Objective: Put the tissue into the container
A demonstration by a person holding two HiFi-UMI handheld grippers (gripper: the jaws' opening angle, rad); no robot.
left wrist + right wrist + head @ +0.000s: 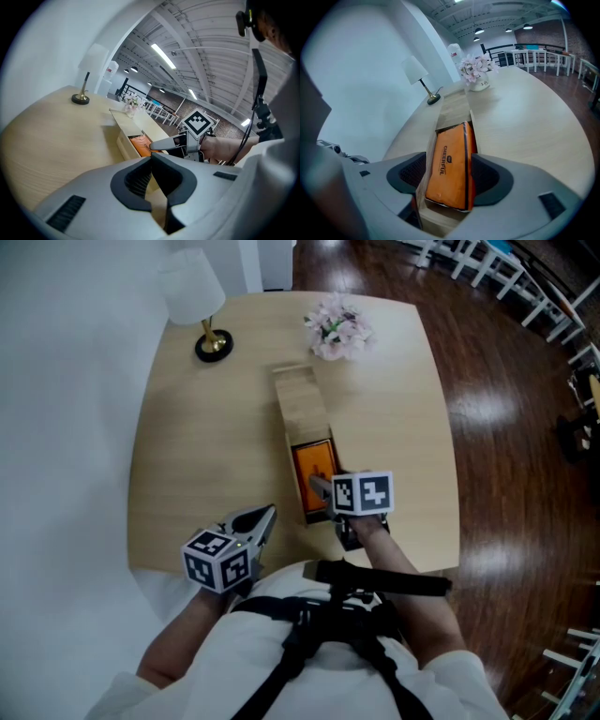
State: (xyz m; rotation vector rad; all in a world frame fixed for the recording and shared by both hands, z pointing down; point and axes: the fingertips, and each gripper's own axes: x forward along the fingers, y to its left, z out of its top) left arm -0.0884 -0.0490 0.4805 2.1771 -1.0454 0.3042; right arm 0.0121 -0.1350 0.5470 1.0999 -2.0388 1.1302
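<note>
The table (pixel 187 474) carries a long wooden box (pixel 302 404), the container, lying lengthwise away from the person. Its far part is covered by a lid and its near part is open. The tissue pack (pixel 315 474), orange, already lies in that open part. In the right gripper view it fills the box from wall to wall and seems a little askew, with one long edge riding higher than the other.

The right claw (pixel 319 491) hangs over the pack, tilted down. Its jaws are spread wide with the pack between them, and I judge it released: the left pad stands clear beyond the box wall, and the right pad is at most brushing the wrapper. The left claw (pixel 262 519) rests near the table's front edge, well apart from the box, clenched on nothing. A lamp (pixel 202 306) and flowers (pixel 337 326) stand at the far end.

The risks:
- If the right pad drags on the wrapper as the claw lifts away, the pack may come up with it.
- The spread jaws sit close to the box walls, so a sideways pull could shove the box, which nothing steadies.
- If the pack stays proud of the rim, the lid would likely jam on it.
</note>
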